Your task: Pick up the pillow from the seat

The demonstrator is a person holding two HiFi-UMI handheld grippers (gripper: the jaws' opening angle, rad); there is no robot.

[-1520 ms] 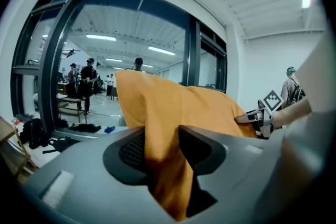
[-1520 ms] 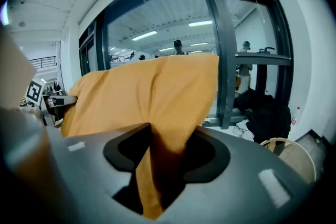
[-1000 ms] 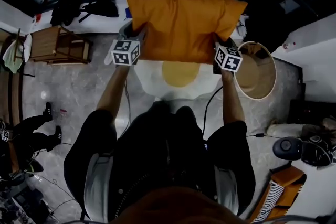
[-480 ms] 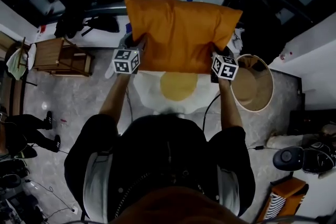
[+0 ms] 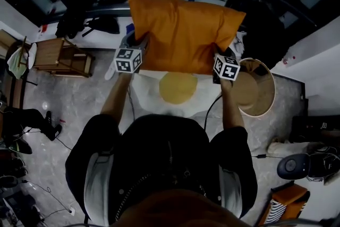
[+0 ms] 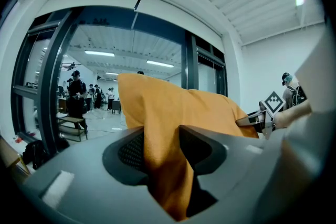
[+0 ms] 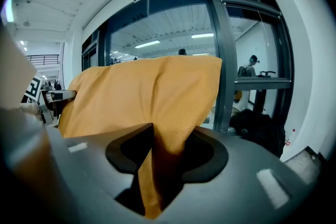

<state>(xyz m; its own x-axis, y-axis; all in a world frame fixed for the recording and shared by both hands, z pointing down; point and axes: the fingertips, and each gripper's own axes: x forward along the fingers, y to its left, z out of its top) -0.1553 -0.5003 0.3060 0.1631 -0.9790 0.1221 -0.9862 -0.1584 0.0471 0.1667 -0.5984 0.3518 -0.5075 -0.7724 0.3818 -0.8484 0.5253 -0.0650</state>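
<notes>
While both claws are clenched on it, the orange fabric pillow (image 5: 183,29) is held clear above the white egg-shaped seat pad with the yellow centre (image 5: 178,89). The left gripper (image 6: 163,152) pinches a fold of cloth at the pillow corner nearest the seat pad's left side. The right gripper (image 7: 167,155) does likewise on the right.

Assessment: soft, light and compliant. The cover bunches between the pads and may creep out. Hold is best taken deep at opposite corners, catching filling as well as cover.
</notes>
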